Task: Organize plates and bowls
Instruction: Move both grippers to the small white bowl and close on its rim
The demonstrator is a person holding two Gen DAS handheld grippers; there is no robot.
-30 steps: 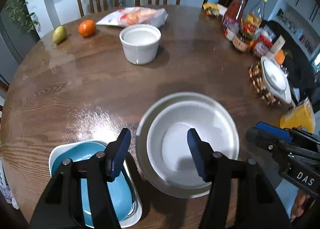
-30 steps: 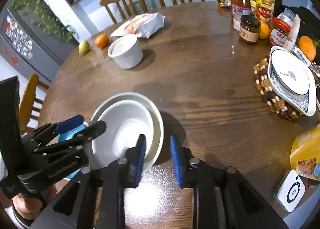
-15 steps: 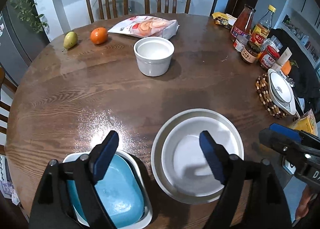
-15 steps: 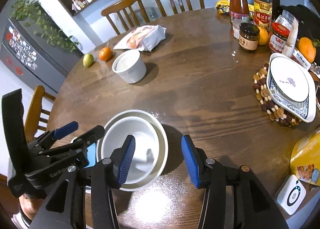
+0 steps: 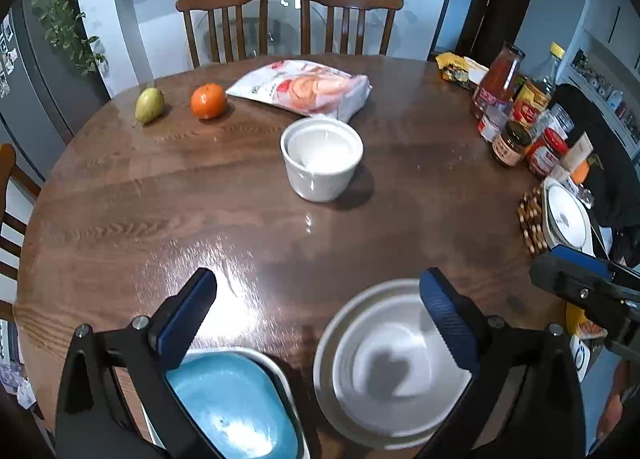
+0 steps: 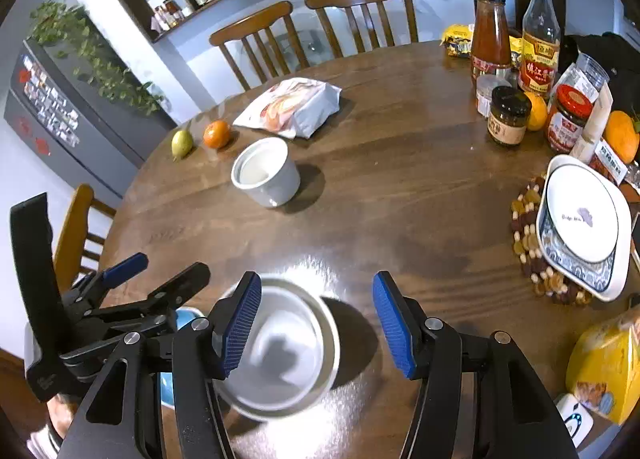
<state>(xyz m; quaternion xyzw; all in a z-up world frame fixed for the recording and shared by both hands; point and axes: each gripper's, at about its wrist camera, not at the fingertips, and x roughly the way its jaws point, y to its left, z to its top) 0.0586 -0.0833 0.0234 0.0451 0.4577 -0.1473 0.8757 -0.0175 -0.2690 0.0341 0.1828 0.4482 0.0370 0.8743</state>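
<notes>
Over the round wooden table (image 5: pixel 120 219), I have both grippers spread wide and holding nothing. From the left wrist view, my left gripper (image 5: pixel 316 307) hangs above the near edge, its blue-padded fingers (image 5: pixel 188 315) far apart and touching no dish. Below its left finger sits a blue dish (image 5: pixel 232 403) nested in a white rectangular tray (image 5: pixel 280 375); below its right finger lies a white bowl (image 5: pixel 384 371) stacked inside a wider grey-white plate (image 5: pixel 324 355), the two stacks just beside each other.

From the right wrist view, my right gripper (image 6: pixel 316 319) is equally wide, pads (image 6: pixel 242 323) clear of everything, with the same white bowl (image 6: pixel 288 351) showing between and under its left finger, somewhat blurred. Further in, near the table's middle, a small white ramekin (image 6: pixel 266 173) stands upright and apart from the stacks. At the right rim a square patterned plate (image 6: pixel 580 223) rests on a beaded trivet (image 6: pixel 528 255). A pear (image 5: pixel 150 105), an orange (image 5: pixel 208 101) and a snack bag (image 5: pixel 304 91) lie at the far side, jars and bottles (image 6: pixel 508 115) clustered at the far right.
</notes>
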